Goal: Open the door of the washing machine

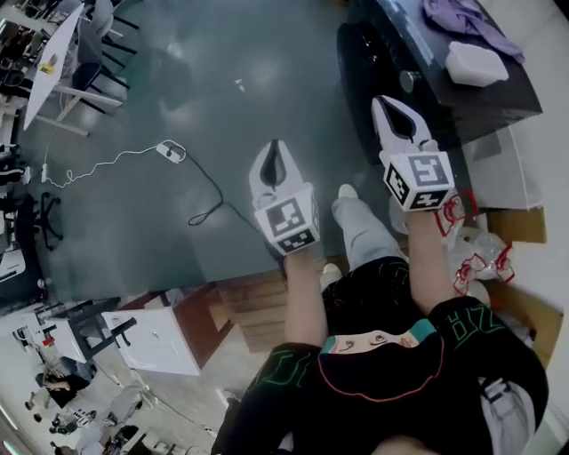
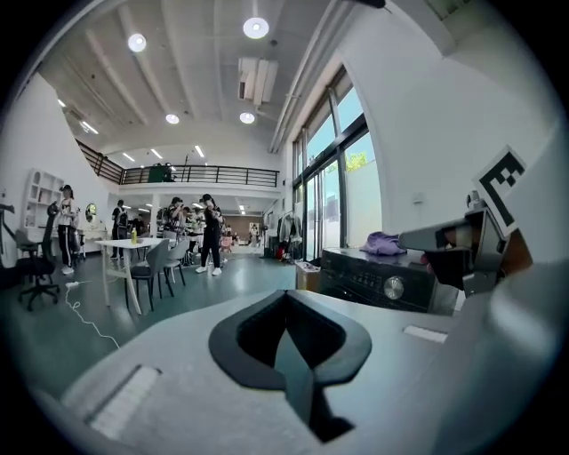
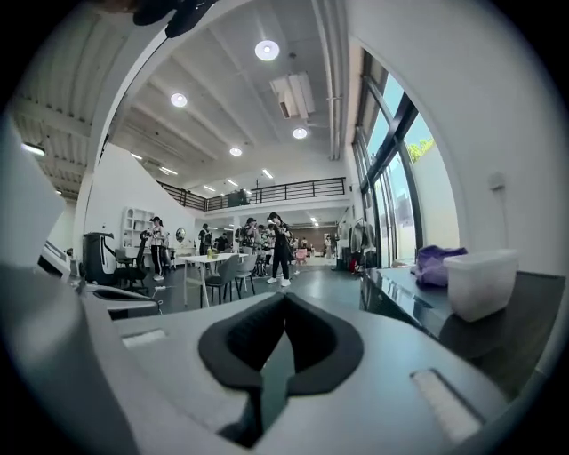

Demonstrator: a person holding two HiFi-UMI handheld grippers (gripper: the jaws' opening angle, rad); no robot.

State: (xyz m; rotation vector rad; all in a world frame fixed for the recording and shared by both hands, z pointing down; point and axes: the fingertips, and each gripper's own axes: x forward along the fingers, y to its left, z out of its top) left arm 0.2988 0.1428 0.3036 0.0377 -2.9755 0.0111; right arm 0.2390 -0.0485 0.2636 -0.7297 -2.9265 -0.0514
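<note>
Both grippers are clenched shut with nothing between the jaws. A white cable [image 1: 116, 162] trails over the grey floor [image 1: 222, 71], at about nine o'clock from the left gripper [image 1: 274, 149]. At its three o'clock the right gripper [image 1: 392, 108] is held close to the dark washer [image 1: 366, 55], which stands at that gripper's twelve to one o'clock. A purple cloth [image 1: 467, 19] and a white tub [image 1: 476, 64] sit on top of it.
</note>
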